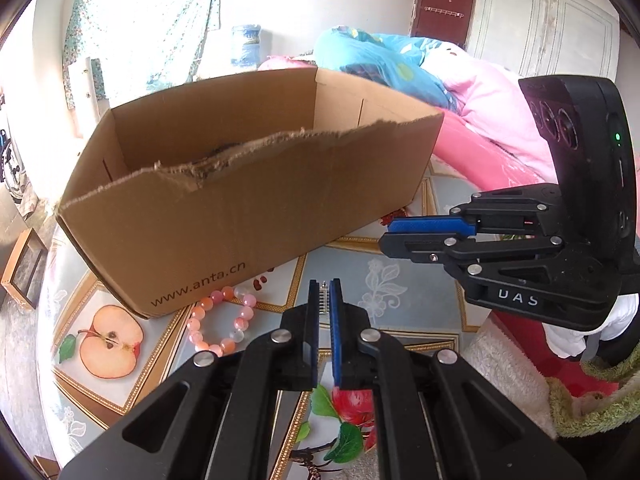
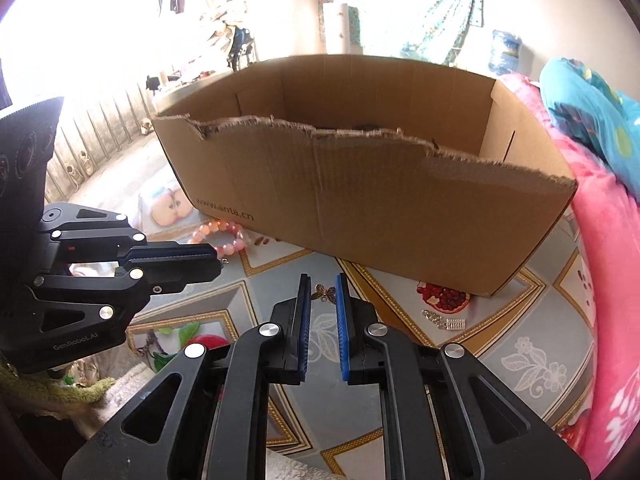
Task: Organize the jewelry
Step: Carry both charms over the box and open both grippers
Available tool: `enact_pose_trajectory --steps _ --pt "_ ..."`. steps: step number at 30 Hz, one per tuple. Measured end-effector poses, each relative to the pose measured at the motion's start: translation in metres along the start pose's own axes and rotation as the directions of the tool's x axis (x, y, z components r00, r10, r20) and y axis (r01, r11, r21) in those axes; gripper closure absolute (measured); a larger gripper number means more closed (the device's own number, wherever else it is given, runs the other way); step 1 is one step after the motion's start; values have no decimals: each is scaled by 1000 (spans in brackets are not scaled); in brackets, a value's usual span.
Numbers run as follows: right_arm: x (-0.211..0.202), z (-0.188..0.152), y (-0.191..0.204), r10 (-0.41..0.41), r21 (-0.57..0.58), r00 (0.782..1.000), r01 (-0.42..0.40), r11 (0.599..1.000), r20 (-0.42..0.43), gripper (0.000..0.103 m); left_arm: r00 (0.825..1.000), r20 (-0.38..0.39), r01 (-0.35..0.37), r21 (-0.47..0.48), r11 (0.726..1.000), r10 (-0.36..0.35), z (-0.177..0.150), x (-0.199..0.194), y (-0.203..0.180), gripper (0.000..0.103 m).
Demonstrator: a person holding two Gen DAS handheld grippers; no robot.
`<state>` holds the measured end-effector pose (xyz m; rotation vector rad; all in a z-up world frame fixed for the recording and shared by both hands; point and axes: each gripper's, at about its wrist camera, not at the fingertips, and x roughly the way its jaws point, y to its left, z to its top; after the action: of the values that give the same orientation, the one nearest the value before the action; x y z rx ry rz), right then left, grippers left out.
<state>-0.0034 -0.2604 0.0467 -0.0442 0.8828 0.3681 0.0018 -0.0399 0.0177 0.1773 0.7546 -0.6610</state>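
Observation:
My left gripper (image 1: 324, 286) is shut on a small silver comb-like trinket (image 1: 324, 300), held a little above the table. The right gripper (image 2: 323, 280) is shut on a bronze butterfly charm (image 2: 325, 293) pinched between its blue pads. A pink and orange bead bracelet (image 1: 220, 320) lies on the cloth against the front of an open cardboard box (image 1: 240, 208). From the right wrist, a second silver trinket (image 2: 454, 324) with small rings lies by the box's (image 2: 380, 200) near corner. The left gripper (image 2: 218, 258) shows at the left, in front of the bracelet (image 2: 220, 236).
The table wears a fruit-print cloth (image 2: 532, 360). The box has a torn front rim and something dark inside. A bed with pink (image 2: 612, 280) and blue bedding borders the table on the right. A white fuzzy cloth (image 1: 508, 368) lies at the near edge.

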Motion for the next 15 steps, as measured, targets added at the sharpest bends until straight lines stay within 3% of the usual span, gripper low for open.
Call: enact_pose_trajectory --steps 5,9,12,15 --pt "-49 29 -7 67 18 988 -70 997 140 93 993 113 25 27 999 -28 28 -40 0 99" --pt "-66 63 -18 91 -6 975 -92 996 201 93 985 165 41 33 999 -46 63 -56 16 99" --pt "-55 92 -32 98 -32 982 -94 995 160 93 992 113 65 -7 998 -64 93 -44 39 99" --pt "-23 120 -45 147 -4 988 -147 989 43 93 997 16 79 -57 995 -78 120 -15 63 99"
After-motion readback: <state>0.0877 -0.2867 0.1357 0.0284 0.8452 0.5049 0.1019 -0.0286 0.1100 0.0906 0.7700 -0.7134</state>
